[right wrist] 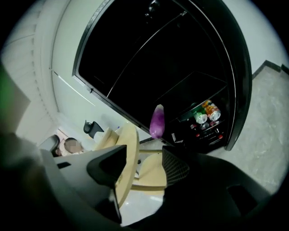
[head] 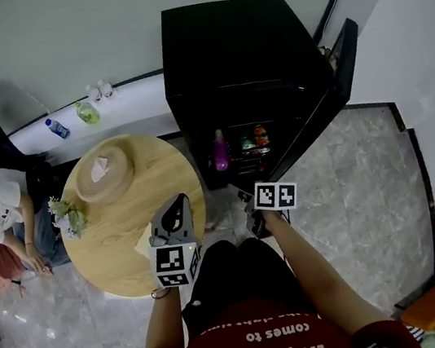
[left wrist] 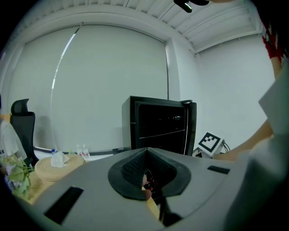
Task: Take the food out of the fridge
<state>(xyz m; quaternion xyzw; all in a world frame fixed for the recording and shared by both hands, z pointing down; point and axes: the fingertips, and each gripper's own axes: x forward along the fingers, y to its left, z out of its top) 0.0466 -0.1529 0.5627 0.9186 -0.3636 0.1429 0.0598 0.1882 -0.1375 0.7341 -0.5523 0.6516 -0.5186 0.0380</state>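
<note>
The black fridge stands with its door swung open to the right. Inside it, a purple eggplant is upright on the left and drink cans lie on a low shelf. My right gripper hangs just in front of the fridge's open front, open, nothing between its fingers. My left gripper is over the right edge of the round wooden table and points at the fridge. Its jaws are shut, and I make out nothing gripped between them.
On the table sit a woven basket with tissue and a small bunch of flowers. A person sits left of the table. Bottles stand on the white ledge behind. Grey tiled floor stretches right of the fridge.
</note>
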